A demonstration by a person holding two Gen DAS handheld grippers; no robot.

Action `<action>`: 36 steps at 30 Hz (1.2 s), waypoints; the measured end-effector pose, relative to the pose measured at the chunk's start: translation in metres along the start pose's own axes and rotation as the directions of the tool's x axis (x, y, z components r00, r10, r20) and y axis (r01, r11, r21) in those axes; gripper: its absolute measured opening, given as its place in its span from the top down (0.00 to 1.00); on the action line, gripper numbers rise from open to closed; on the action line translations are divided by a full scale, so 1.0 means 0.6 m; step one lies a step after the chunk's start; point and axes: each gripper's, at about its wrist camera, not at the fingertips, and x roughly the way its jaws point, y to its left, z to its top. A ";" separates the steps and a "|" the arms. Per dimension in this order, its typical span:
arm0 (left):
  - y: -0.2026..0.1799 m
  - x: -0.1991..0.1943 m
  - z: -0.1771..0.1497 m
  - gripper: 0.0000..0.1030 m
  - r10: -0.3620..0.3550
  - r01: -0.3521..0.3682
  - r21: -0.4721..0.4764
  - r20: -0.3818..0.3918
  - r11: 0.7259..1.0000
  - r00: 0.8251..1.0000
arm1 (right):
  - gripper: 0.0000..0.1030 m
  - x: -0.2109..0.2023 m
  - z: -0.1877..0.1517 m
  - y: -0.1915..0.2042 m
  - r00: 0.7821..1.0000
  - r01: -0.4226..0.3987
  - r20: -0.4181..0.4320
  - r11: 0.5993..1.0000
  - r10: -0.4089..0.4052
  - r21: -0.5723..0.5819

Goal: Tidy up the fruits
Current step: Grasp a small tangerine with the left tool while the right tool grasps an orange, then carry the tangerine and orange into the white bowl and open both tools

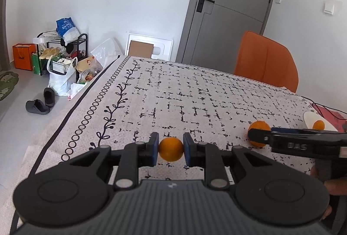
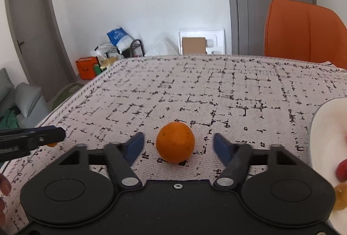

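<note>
Orange fruit [image 1: 171,149] clamped in left hand-held gripper [image 1: 170,148]

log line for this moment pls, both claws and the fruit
left claw: shut on small orange | right claw: open around large orange, pads clear | large orange: on tablecloth | plate: at right
</note>
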 end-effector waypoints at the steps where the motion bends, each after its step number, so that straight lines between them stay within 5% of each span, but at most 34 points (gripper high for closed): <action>1: -0.001 0.000 0.000 0.78 -0.004 0.004 0.002 0.000 1.000 1.000 | 0.64 0.002 0.000 0.000 1.000 -0.004 -0.005 1.000 0.004 -0.002; 16: -0.068 0.014 -0.004 0.78 -0.067 0.068 0.064 -0.024 0.996 0.997 | 0.65 -0.093 -0.034 -0.017 0.999 0.002 0.046 0.999 -0.003 0.035; 36: -0.211 0.021 -0.006 0.78 -0.198 0.200 0.166 -0.029 0.966 0.980 | 0.65 -0.213 -0.065 -0.128 0.979 0.126 0.140 0.979 -0.150 0.162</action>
